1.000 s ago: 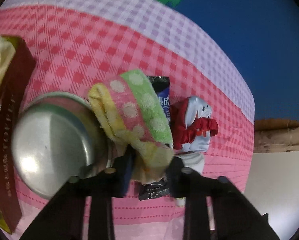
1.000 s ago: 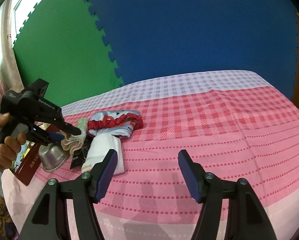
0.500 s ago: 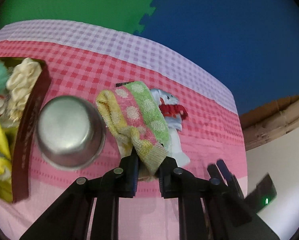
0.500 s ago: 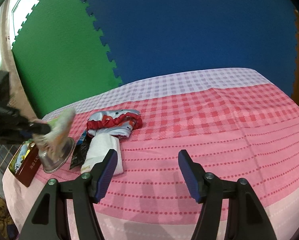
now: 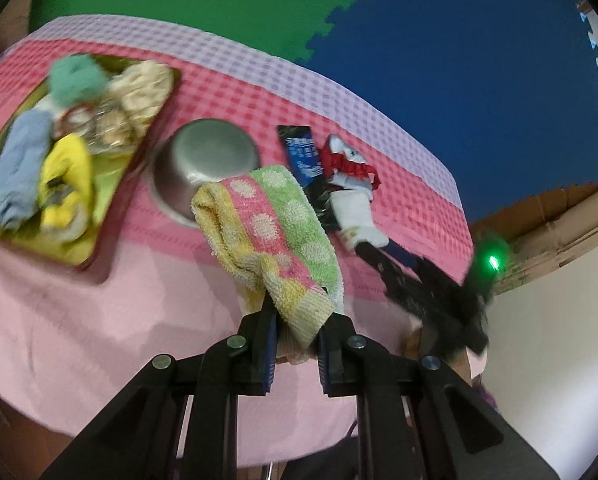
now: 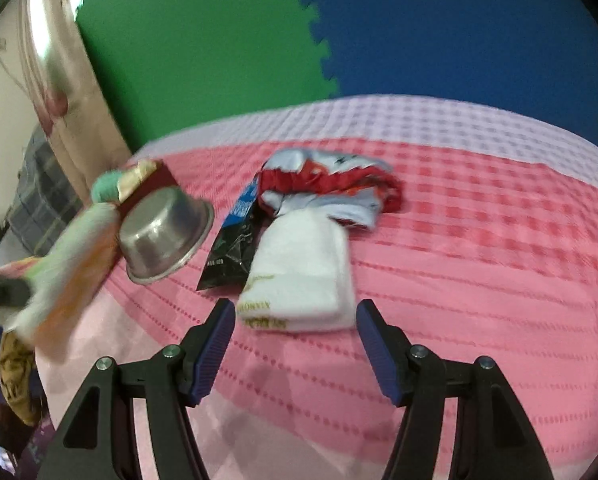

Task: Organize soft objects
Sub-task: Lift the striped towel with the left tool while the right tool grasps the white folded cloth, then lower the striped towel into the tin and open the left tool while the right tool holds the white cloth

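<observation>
At the left of the left wrist view, the tray (image 5: 111,216) already holds several soft items. The inverted steel bowl (image 5: 203,164) sits mid-frame. Below centre, the left tool (image 5: 297,344) pinches the dotted towel (image 5: 275,236), lifted clear of the counter (image 5: 79,320). Carrying is the step in hand; next it likely swings left over the tray. The right tool (image 6: 295,344) gapes wide, empty, just before the white folded cloth (image 6: 303,272).

Dotted yellow-pink-green towel (image 5: 273,232) hangs folded, lifted off the cloth. White folded towel (image 6: 305,268) lies flat, touching the red-and-white garment (image 6: 331,184) behind it.
</observation>
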A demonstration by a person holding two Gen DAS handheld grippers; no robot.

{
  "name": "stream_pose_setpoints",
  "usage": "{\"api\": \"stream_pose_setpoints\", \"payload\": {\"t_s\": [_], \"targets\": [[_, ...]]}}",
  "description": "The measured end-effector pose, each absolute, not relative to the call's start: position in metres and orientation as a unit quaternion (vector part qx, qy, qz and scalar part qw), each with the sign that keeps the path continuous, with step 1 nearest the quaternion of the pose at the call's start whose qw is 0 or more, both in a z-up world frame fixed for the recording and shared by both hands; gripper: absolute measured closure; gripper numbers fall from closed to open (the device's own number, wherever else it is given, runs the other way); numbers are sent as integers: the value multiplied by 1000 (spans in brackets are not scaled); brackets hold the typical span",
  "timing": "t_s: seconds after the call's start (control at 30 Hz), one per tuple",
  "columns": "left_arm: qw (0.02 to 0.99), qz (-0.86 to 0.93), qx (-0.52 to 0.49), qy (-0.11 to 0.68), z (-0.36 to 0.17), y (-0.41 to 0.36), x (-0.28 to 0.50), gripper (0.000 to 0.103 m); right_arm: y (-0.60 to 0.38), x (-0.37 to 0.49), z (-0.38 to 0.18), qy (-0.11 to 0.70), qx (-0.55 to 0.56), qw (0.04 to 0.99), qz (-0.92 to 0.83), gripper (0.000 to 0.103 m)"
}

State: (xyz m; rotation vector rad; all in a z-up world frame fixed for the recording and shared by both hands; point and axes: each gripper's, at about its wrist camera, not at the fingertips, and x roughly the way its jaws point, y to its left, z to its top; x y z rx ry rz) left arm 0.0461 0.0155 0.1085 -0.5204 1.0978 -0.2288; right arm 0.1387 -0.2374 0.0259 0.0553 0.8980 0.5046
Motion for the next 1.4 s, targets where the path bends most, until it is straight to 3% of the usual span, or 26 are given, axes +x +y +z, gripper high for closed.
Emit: {"api": "stream_pose_setpoints", "payload": {"t_s": [0.47,0.7,0.83,1.4], "targets": [[822,-41,-283,493,120,90,-14,88,-219,162,13,454,-12,858,240,42],[823,-32,-292,486,123,102,-24,88,-212,153,12,445,-38,861,241,73],[826,-35,-292,481,126,101,-26,88,-219,143,14,442,-26,867,230,79],[853,-16,-246,460,146,136,28,88,-277,99,24,419,43,889,182,79]]}}
